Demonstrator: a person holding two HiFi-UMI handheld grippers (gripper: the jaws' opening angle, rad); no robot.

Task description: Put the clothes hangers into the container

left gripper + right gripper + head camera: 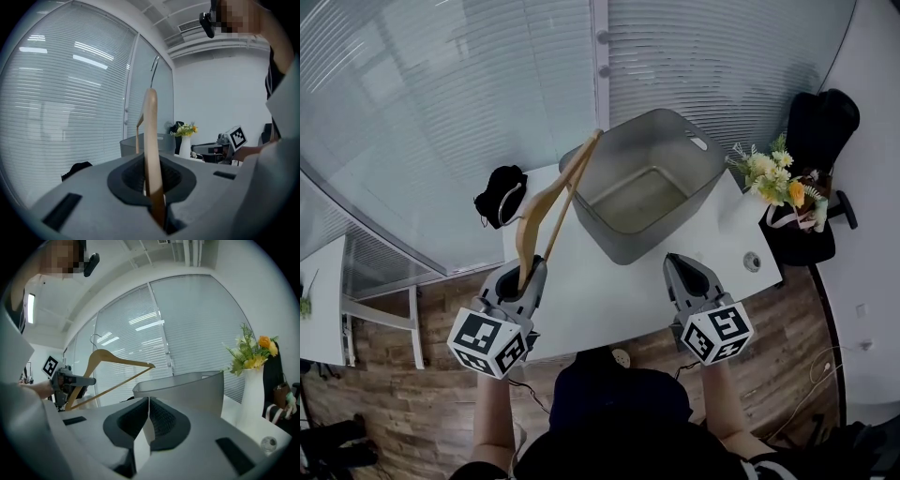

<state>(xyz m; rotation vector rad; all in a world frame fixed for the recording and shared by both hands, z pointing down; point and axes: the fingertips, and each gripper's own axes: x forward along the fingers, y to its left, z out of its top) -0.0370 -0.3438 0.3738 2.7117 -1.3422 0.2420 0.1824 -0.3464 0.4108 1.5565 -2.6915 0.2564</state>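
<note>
A wooden clothes hanger point(546, 202) slants up from my left gripper point(528, 274), which is shut on one of its arm ends. Its far end reaches the near left rim of the grey container point(628, 239). In the left gripper view the hanger's arm point(151, 140) stands clamped between the pads, with its metal hook at the top. The right gripper view shows the whole hanger point(108, 357) held up left of the container point(187, 385). My right gripper point(680, 265) hovers over the white table point(609, 300), in front of the container, shut and with nothing in it. The container looks empty inside.
A black bundle point(500, 195) lies on the table's far left corner. A vase of flowers point(773, 178) stands at the right, beside the container. A black chair point(820, 122) is behind it. Window blinds run along the far side.
</note>
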